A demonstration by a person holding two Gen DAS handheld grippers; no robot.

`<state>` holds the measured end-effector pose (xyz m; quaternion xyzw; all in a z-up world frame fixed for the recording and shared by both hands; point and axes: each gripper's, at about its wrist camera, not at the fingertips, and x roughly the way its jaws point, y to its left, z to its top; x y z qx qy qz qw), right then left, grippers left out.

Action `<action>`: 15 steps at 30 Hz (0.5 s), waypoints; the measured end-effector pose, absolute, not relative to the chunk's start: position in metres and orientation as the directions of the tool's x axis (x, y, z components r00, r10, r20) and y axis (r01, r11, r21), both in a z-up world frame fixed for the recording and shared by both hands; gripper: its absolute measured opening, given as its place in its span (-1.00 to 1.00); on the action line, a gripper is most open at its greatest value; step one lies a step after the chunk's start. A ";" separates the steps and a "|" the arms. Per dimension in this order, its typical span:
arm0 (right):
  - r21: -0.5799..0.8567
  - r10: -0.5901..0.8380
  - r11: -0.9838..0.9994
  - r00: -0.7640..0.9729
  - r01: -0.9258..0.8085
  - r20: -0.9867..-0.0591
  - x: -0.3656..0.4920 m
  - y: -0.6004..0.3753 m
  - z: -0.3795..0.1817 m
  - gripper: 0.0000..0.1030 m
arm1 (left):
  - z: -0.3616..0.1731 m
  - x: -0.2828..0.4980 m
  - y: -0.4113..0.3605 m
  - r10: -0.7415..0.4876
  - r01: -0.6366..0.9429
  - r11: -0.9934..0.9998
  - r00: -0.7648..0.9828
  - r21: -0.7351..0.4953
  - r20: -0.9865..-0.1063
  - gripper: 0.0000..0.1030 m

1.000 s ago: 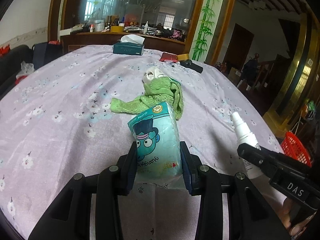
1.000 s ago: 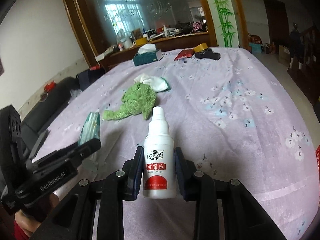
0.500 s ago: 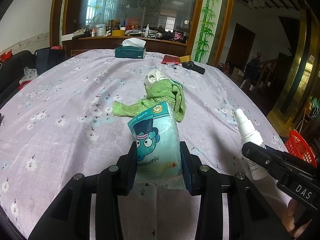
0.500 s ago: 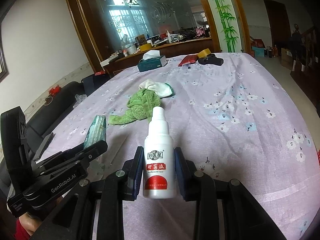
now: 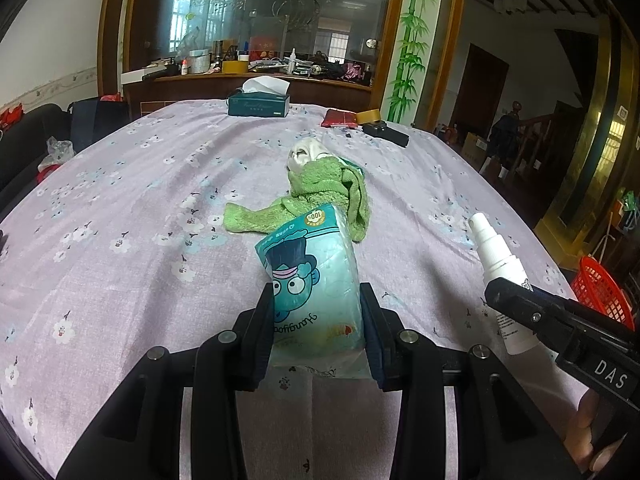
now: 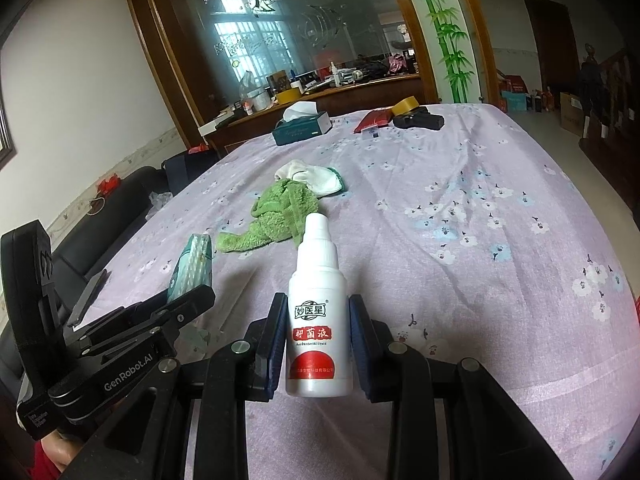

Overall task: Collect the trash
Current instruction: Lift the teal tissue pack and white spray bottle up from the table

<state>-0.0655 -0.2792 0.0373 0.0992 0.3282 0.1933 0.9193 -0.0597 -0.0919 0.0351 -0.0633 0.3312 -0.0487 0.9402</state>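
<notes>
My left gripper (image 5: 318, 300) is shut on a teal tissue pack (image 5: 316, 276) with a cartoon face, held above the lilac flowered tablecloth (image 5: 120, 200). My right gripper (image 6: 318, 312) is shut on a white spray bottle (image 6: 318, 320) with a red label, its nozzle pointing up. From the left wrist the bottle (image 5: 498, 268) shows at the right, with the right gripper's finger across it. From the right wrist the tissue pack (image 6: 192, 268) shows edge-on at the left. A green towel (image 5: 324, 196) and a white cloth (image 5: 306, 154) lie mid-table beyond both.
At the far edge of the table lie a dark green tissue box (image 5: 259, 104), a red packet (image 5: 339, 118), a tape roll (image 5: 369, 116) and a black object (image 5: 386, 133). A red basket (image 5: 600, 288) stands on the floor to the right. A dark sofa (image 6: 100, 232) runs along the left.
Both views have tipped up slightly, so the table's far end sits lower in the frame. Both grips are unchanged.
</notes>
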 end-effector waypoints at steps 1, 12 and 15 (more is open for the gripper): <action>0.312 0.421 0.905 0.710 -0.289 -0.565 -0.066 -0.280 0.037 -0.37 | 0.035 -0.060 -0.092 -0.133 0.050 0.987 0.776 -0.151 -0.617 -0.27; 0.316 0.419 0.906 0.708 -0.282 -0.569 -0.062 -0.281 0.037 -0.37 | 0.035 -0.061 -0.092 -0.132 0.051 0.988 0.777 -0.147 -0.615 -0.27; 0.319 0.416 0.907 0.708 -0.276 -0.570 -0.062 -0.282 0.037 -0.37 | 0.035 -0.061 -0.093 -0.132 0.057 0.988 0.778 -0.140 -0.614 -0.27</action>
